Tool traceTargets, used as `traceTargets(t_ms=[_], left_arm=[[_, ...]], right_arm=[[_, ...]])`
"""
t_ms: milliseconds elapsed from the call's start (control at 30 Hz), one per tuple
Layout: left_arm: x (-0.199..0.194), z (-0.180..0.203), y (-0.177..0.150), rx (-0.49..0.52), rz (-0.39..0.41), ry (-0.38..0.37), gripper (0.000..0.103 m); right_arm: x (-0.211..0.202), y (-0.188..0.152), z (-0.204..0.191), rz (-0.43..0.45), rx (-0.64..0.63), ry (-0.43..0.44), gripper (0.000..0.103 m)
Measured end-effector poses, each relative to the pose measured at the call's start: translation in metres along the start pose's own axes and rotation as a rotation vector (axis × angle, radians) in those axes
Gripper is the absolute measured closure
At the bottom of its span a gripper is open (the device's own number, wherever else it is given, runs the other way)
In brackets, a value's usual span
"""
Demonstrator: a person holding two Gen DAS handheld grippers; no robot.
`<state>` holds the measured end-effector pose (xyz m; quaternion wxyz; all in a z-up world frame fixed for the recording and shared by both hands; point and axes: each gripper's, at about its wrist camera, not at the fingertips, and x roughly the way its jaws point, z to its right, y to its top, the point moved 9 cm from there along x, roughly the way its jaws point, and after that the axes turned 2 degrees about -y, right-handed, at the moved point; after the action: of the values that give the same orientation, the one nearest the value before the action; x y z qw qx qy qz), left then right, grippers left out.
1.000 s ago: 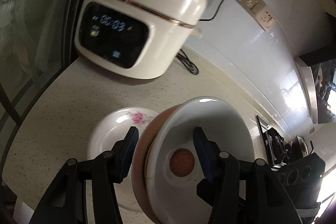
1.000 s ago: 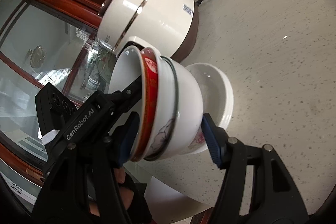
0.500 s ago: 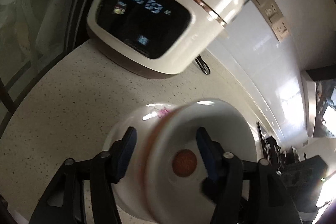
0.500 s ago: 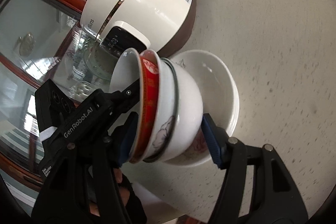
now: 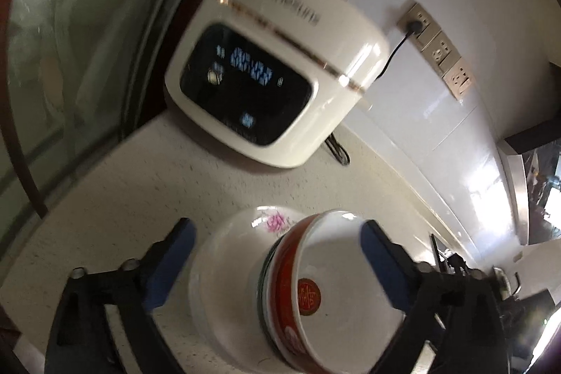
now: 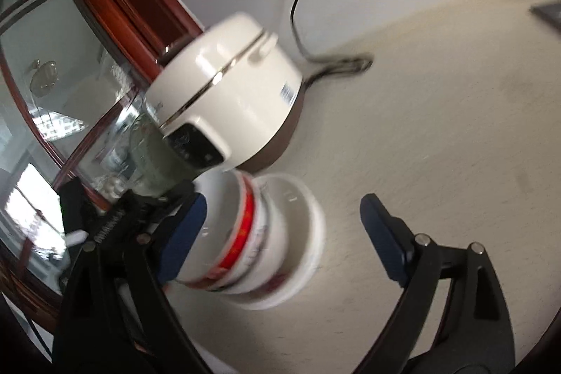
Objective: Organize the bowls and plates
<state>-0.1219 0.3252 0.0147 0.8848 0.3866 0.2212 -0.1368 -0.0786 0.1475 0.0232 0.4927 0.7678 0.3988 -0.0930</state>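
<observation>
Nested on plate [image 6: 308, 216] for tidy storage, bowls [image 5: 315, 290] at 6 o'clock; left gripper [image 5: 277, 255] and right gripper [image 6: 284, 226] jaws apart, gripping nothing

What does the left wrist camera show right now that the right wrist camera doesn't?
Left wrist only: the cooker's lit display, the red seal inside the top bowl, the pink flower on the plate.

Right wrist only: the cooker's barcode label, its brown base.

Both: the rice cooker, the bowl stack on the plate, the countertop, and both the left gripper and right gripper open.
</observation>
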Motion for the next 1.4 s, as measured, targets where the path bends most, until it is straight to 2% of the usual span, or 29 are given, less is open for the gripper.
traceTargets(t_ms=[67, 133, 333, 400, 500, 600, 667, 800, 933, 1033, 1233, 1400], left_arm=[[-0.013, 0.001, -0.002, 0.018, 0.027, -0.002, 0.0], [-0.022, 0.002, -0.008, 0.066, 0.035, 0.03, 0.0], [-0.075, 0.004, -0.034, 0.285, 0.187, 0.214, 0.0], [-0.092, 0.007, -0.045, 0.343, 0.236, 0.236, 0.0], [-0.111, 0.006, -0.064, 0.408, 0.29, 0.269, 0.0], [-0.12, -0.002, -0.09, 0.446, 0.335, 0.332, 0.0], [-0.117, -0.006, -0.103, 0.464, 0.33, 0.361, 0.0], [-0.103, -0.015, -0.132, 0.488, 0.258, 0.342, 0.0], [-0.097, -0.015, -0.146, 0.53, 0.235, 0.347, 0.0], [-0.095, -0.016, -0.149, 0.527, 0.218, 0.335, 0.0], [-0.091, -0.018, -0.15, 0.522, 0.208, 0.327, 0.0], [-0.089, -0.022, -0.149, 0.514, 0.199, 0.329, 0.0]], right_arm=[[-0.014, -0.004, 0.007, 0.047, -0.062, -0.053, 0.008], [-0.026, -0.012, 0.01, 0.078, -0.13, -0.104, 0.007], [-0.059, -0.051, -0.001, 0.176, -0.351, -0.207, 0.006], [-0.07, -0.069, -0.007, 0.224, -0.419, -0.229, 0.002], [-0.078, -0.094, -0.009, 0.25, -0.477, -0.259, 0.0], [-0.078, -0.118, -0.014, 0.24, -0.543, -0.27, 0.0], [-0.079, -0.13, -0.016, 0.227, -0.571, -0.257, 0.0], [-0.079, -0.141, -0.017, 0.227, -0.603, -0.228, 0.0], [-0.078, -0.136, -0.003, 0.232, -0.546, -0.242, 0.0], [-0.081, -0.13, 0.001, 0.245, -0.502, -0.239, 0.0], [-0.093, -0.129, -0.004, 0.288, -0.51, -0.236, 0.0], [-0.092, -0.127, 0.0, 0.276, -0.495, -0.232, 0.0]])
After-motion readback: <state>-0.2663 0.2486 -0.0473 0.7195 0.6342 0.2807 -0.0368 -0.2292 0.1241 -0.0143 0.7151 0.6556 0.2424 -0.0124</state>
